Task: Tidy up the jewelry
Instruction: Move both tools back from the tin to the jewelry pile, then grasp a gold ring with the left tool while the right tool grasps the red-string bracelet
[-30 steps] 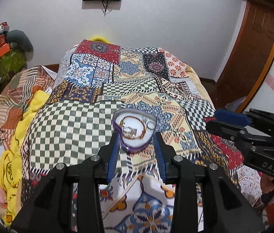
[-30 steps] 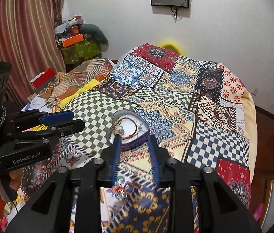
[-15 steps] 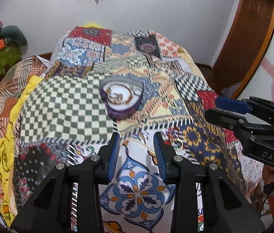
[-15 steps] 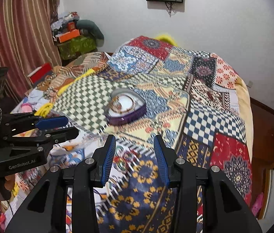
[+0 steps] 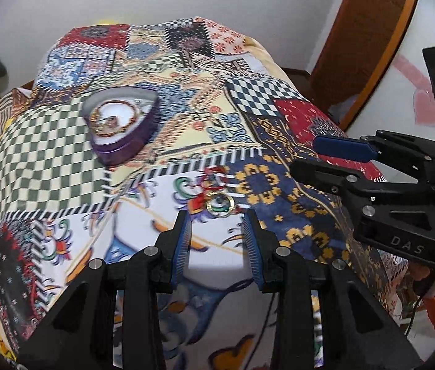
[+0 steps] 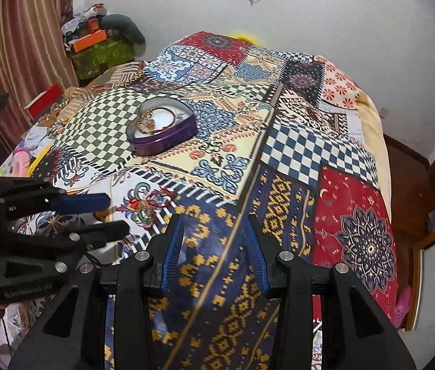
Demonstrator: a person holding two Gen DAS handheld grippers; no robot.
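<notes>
Purple metal forms the wall of the heart-shaped tin point(image 5: 122, 126), which sits open on the green checked patch of the patchwork bedspread point(image 6: 310, 141), toward the middle of the bed. Gold bangles and chain jewelry point(image 6: 155, 120) lie inside the tin on a white lining. A gold ring point(image 5: 219, 205) lies on the white floral patch nearer the foot edge of the bed, beside a small cluster of red-and-gold jewelry point(image 5: 213, 182); the cluster is blurred and its pieces cannot be told apart.

Left gripper point(image 5: 217, 240): fingers parted, nothing between them, tips just short of the gold ring and clear of it.

Right gripper point(image 6: 214, 246): fingers parted and empty, positioned over the navy-and-gold patch, to the right of the left gripper and well apart from the tin.

A curtain point(image 6: 17, 37) hangs along the left side of the room.
</notes>
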